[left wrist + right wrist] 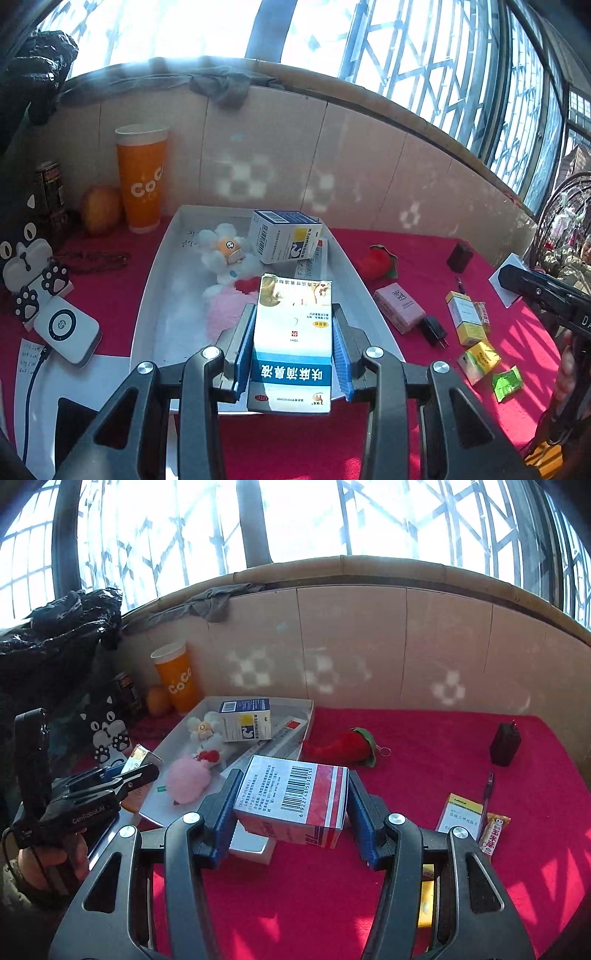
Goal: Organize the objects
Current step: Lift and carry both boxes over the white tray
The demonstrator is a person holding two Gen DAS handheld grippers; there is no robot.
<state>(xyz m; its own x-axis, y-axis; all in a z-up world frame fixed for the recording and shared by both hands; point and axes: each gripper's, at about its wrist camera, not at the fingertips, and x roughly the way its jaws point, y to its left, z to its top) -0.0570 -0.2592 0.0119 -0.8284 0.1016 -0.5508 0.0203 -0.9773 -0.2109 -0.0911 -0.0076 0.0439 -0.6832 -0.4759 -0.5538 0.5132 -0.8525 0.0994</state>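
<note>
1. Gripping a blue-and-white medicine box (291,343), the left gripper (291,345) presses both blue pads against its sides above the near end of the white tray (155,280); the box's long axis runs away from the camera, its print upside down.
2. The right gripper (291,805) clamps a red-and-white barcode box (295,797), tilted, barcode face up, long axis across the fingers, above the red cloth (424,746) beside the tray's near corner.
3. The barcode box's underside is hidden.
</note>
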